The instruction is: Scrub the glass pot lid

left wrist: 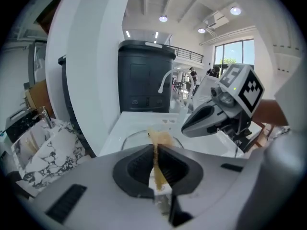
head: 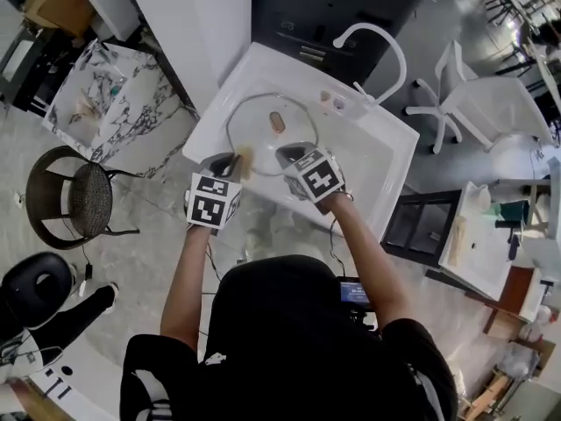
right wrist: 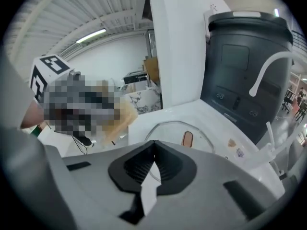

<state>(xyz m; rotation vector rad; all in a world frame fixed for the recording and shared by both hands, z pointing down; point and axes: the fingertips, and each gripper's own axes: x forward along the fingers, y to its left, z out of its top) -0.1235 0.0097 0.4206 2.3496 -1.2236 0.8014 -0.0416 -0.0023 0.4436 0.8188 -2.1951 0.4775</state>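
- The left tool is clenched on a yellowish sponge. The sponge stands up thin between the dark pads, and its top pokes out past the tips.
- The right tool is clenched too, with its pads meeting at the tips. We see nothing between them.
- From the head view both tools point toward 12 o'clock, over the near rim of the white sink. The left one is at about 11 o'clock from our chest and the right one at about 1 o'clock, with only a short gap between them.
- The glass pot lid lies flat in the sink, just beyond both tools. Its brown handle faces up at the middle.
- The sponge hangs over the lid's rim at roughly 7 o'clock on the lid, and the right tool's tips sit over the rim at roughly 5 o'clock. We cannot tell whether either one touches the glass.
- A white faucet arches over the sink's far edge at 1 o'clock from the lid. A dark cabinet stands behind it.
- A marble-patterned bench sits at 9 o'clock from the sink, and a round chair stands nearer to us on that side.
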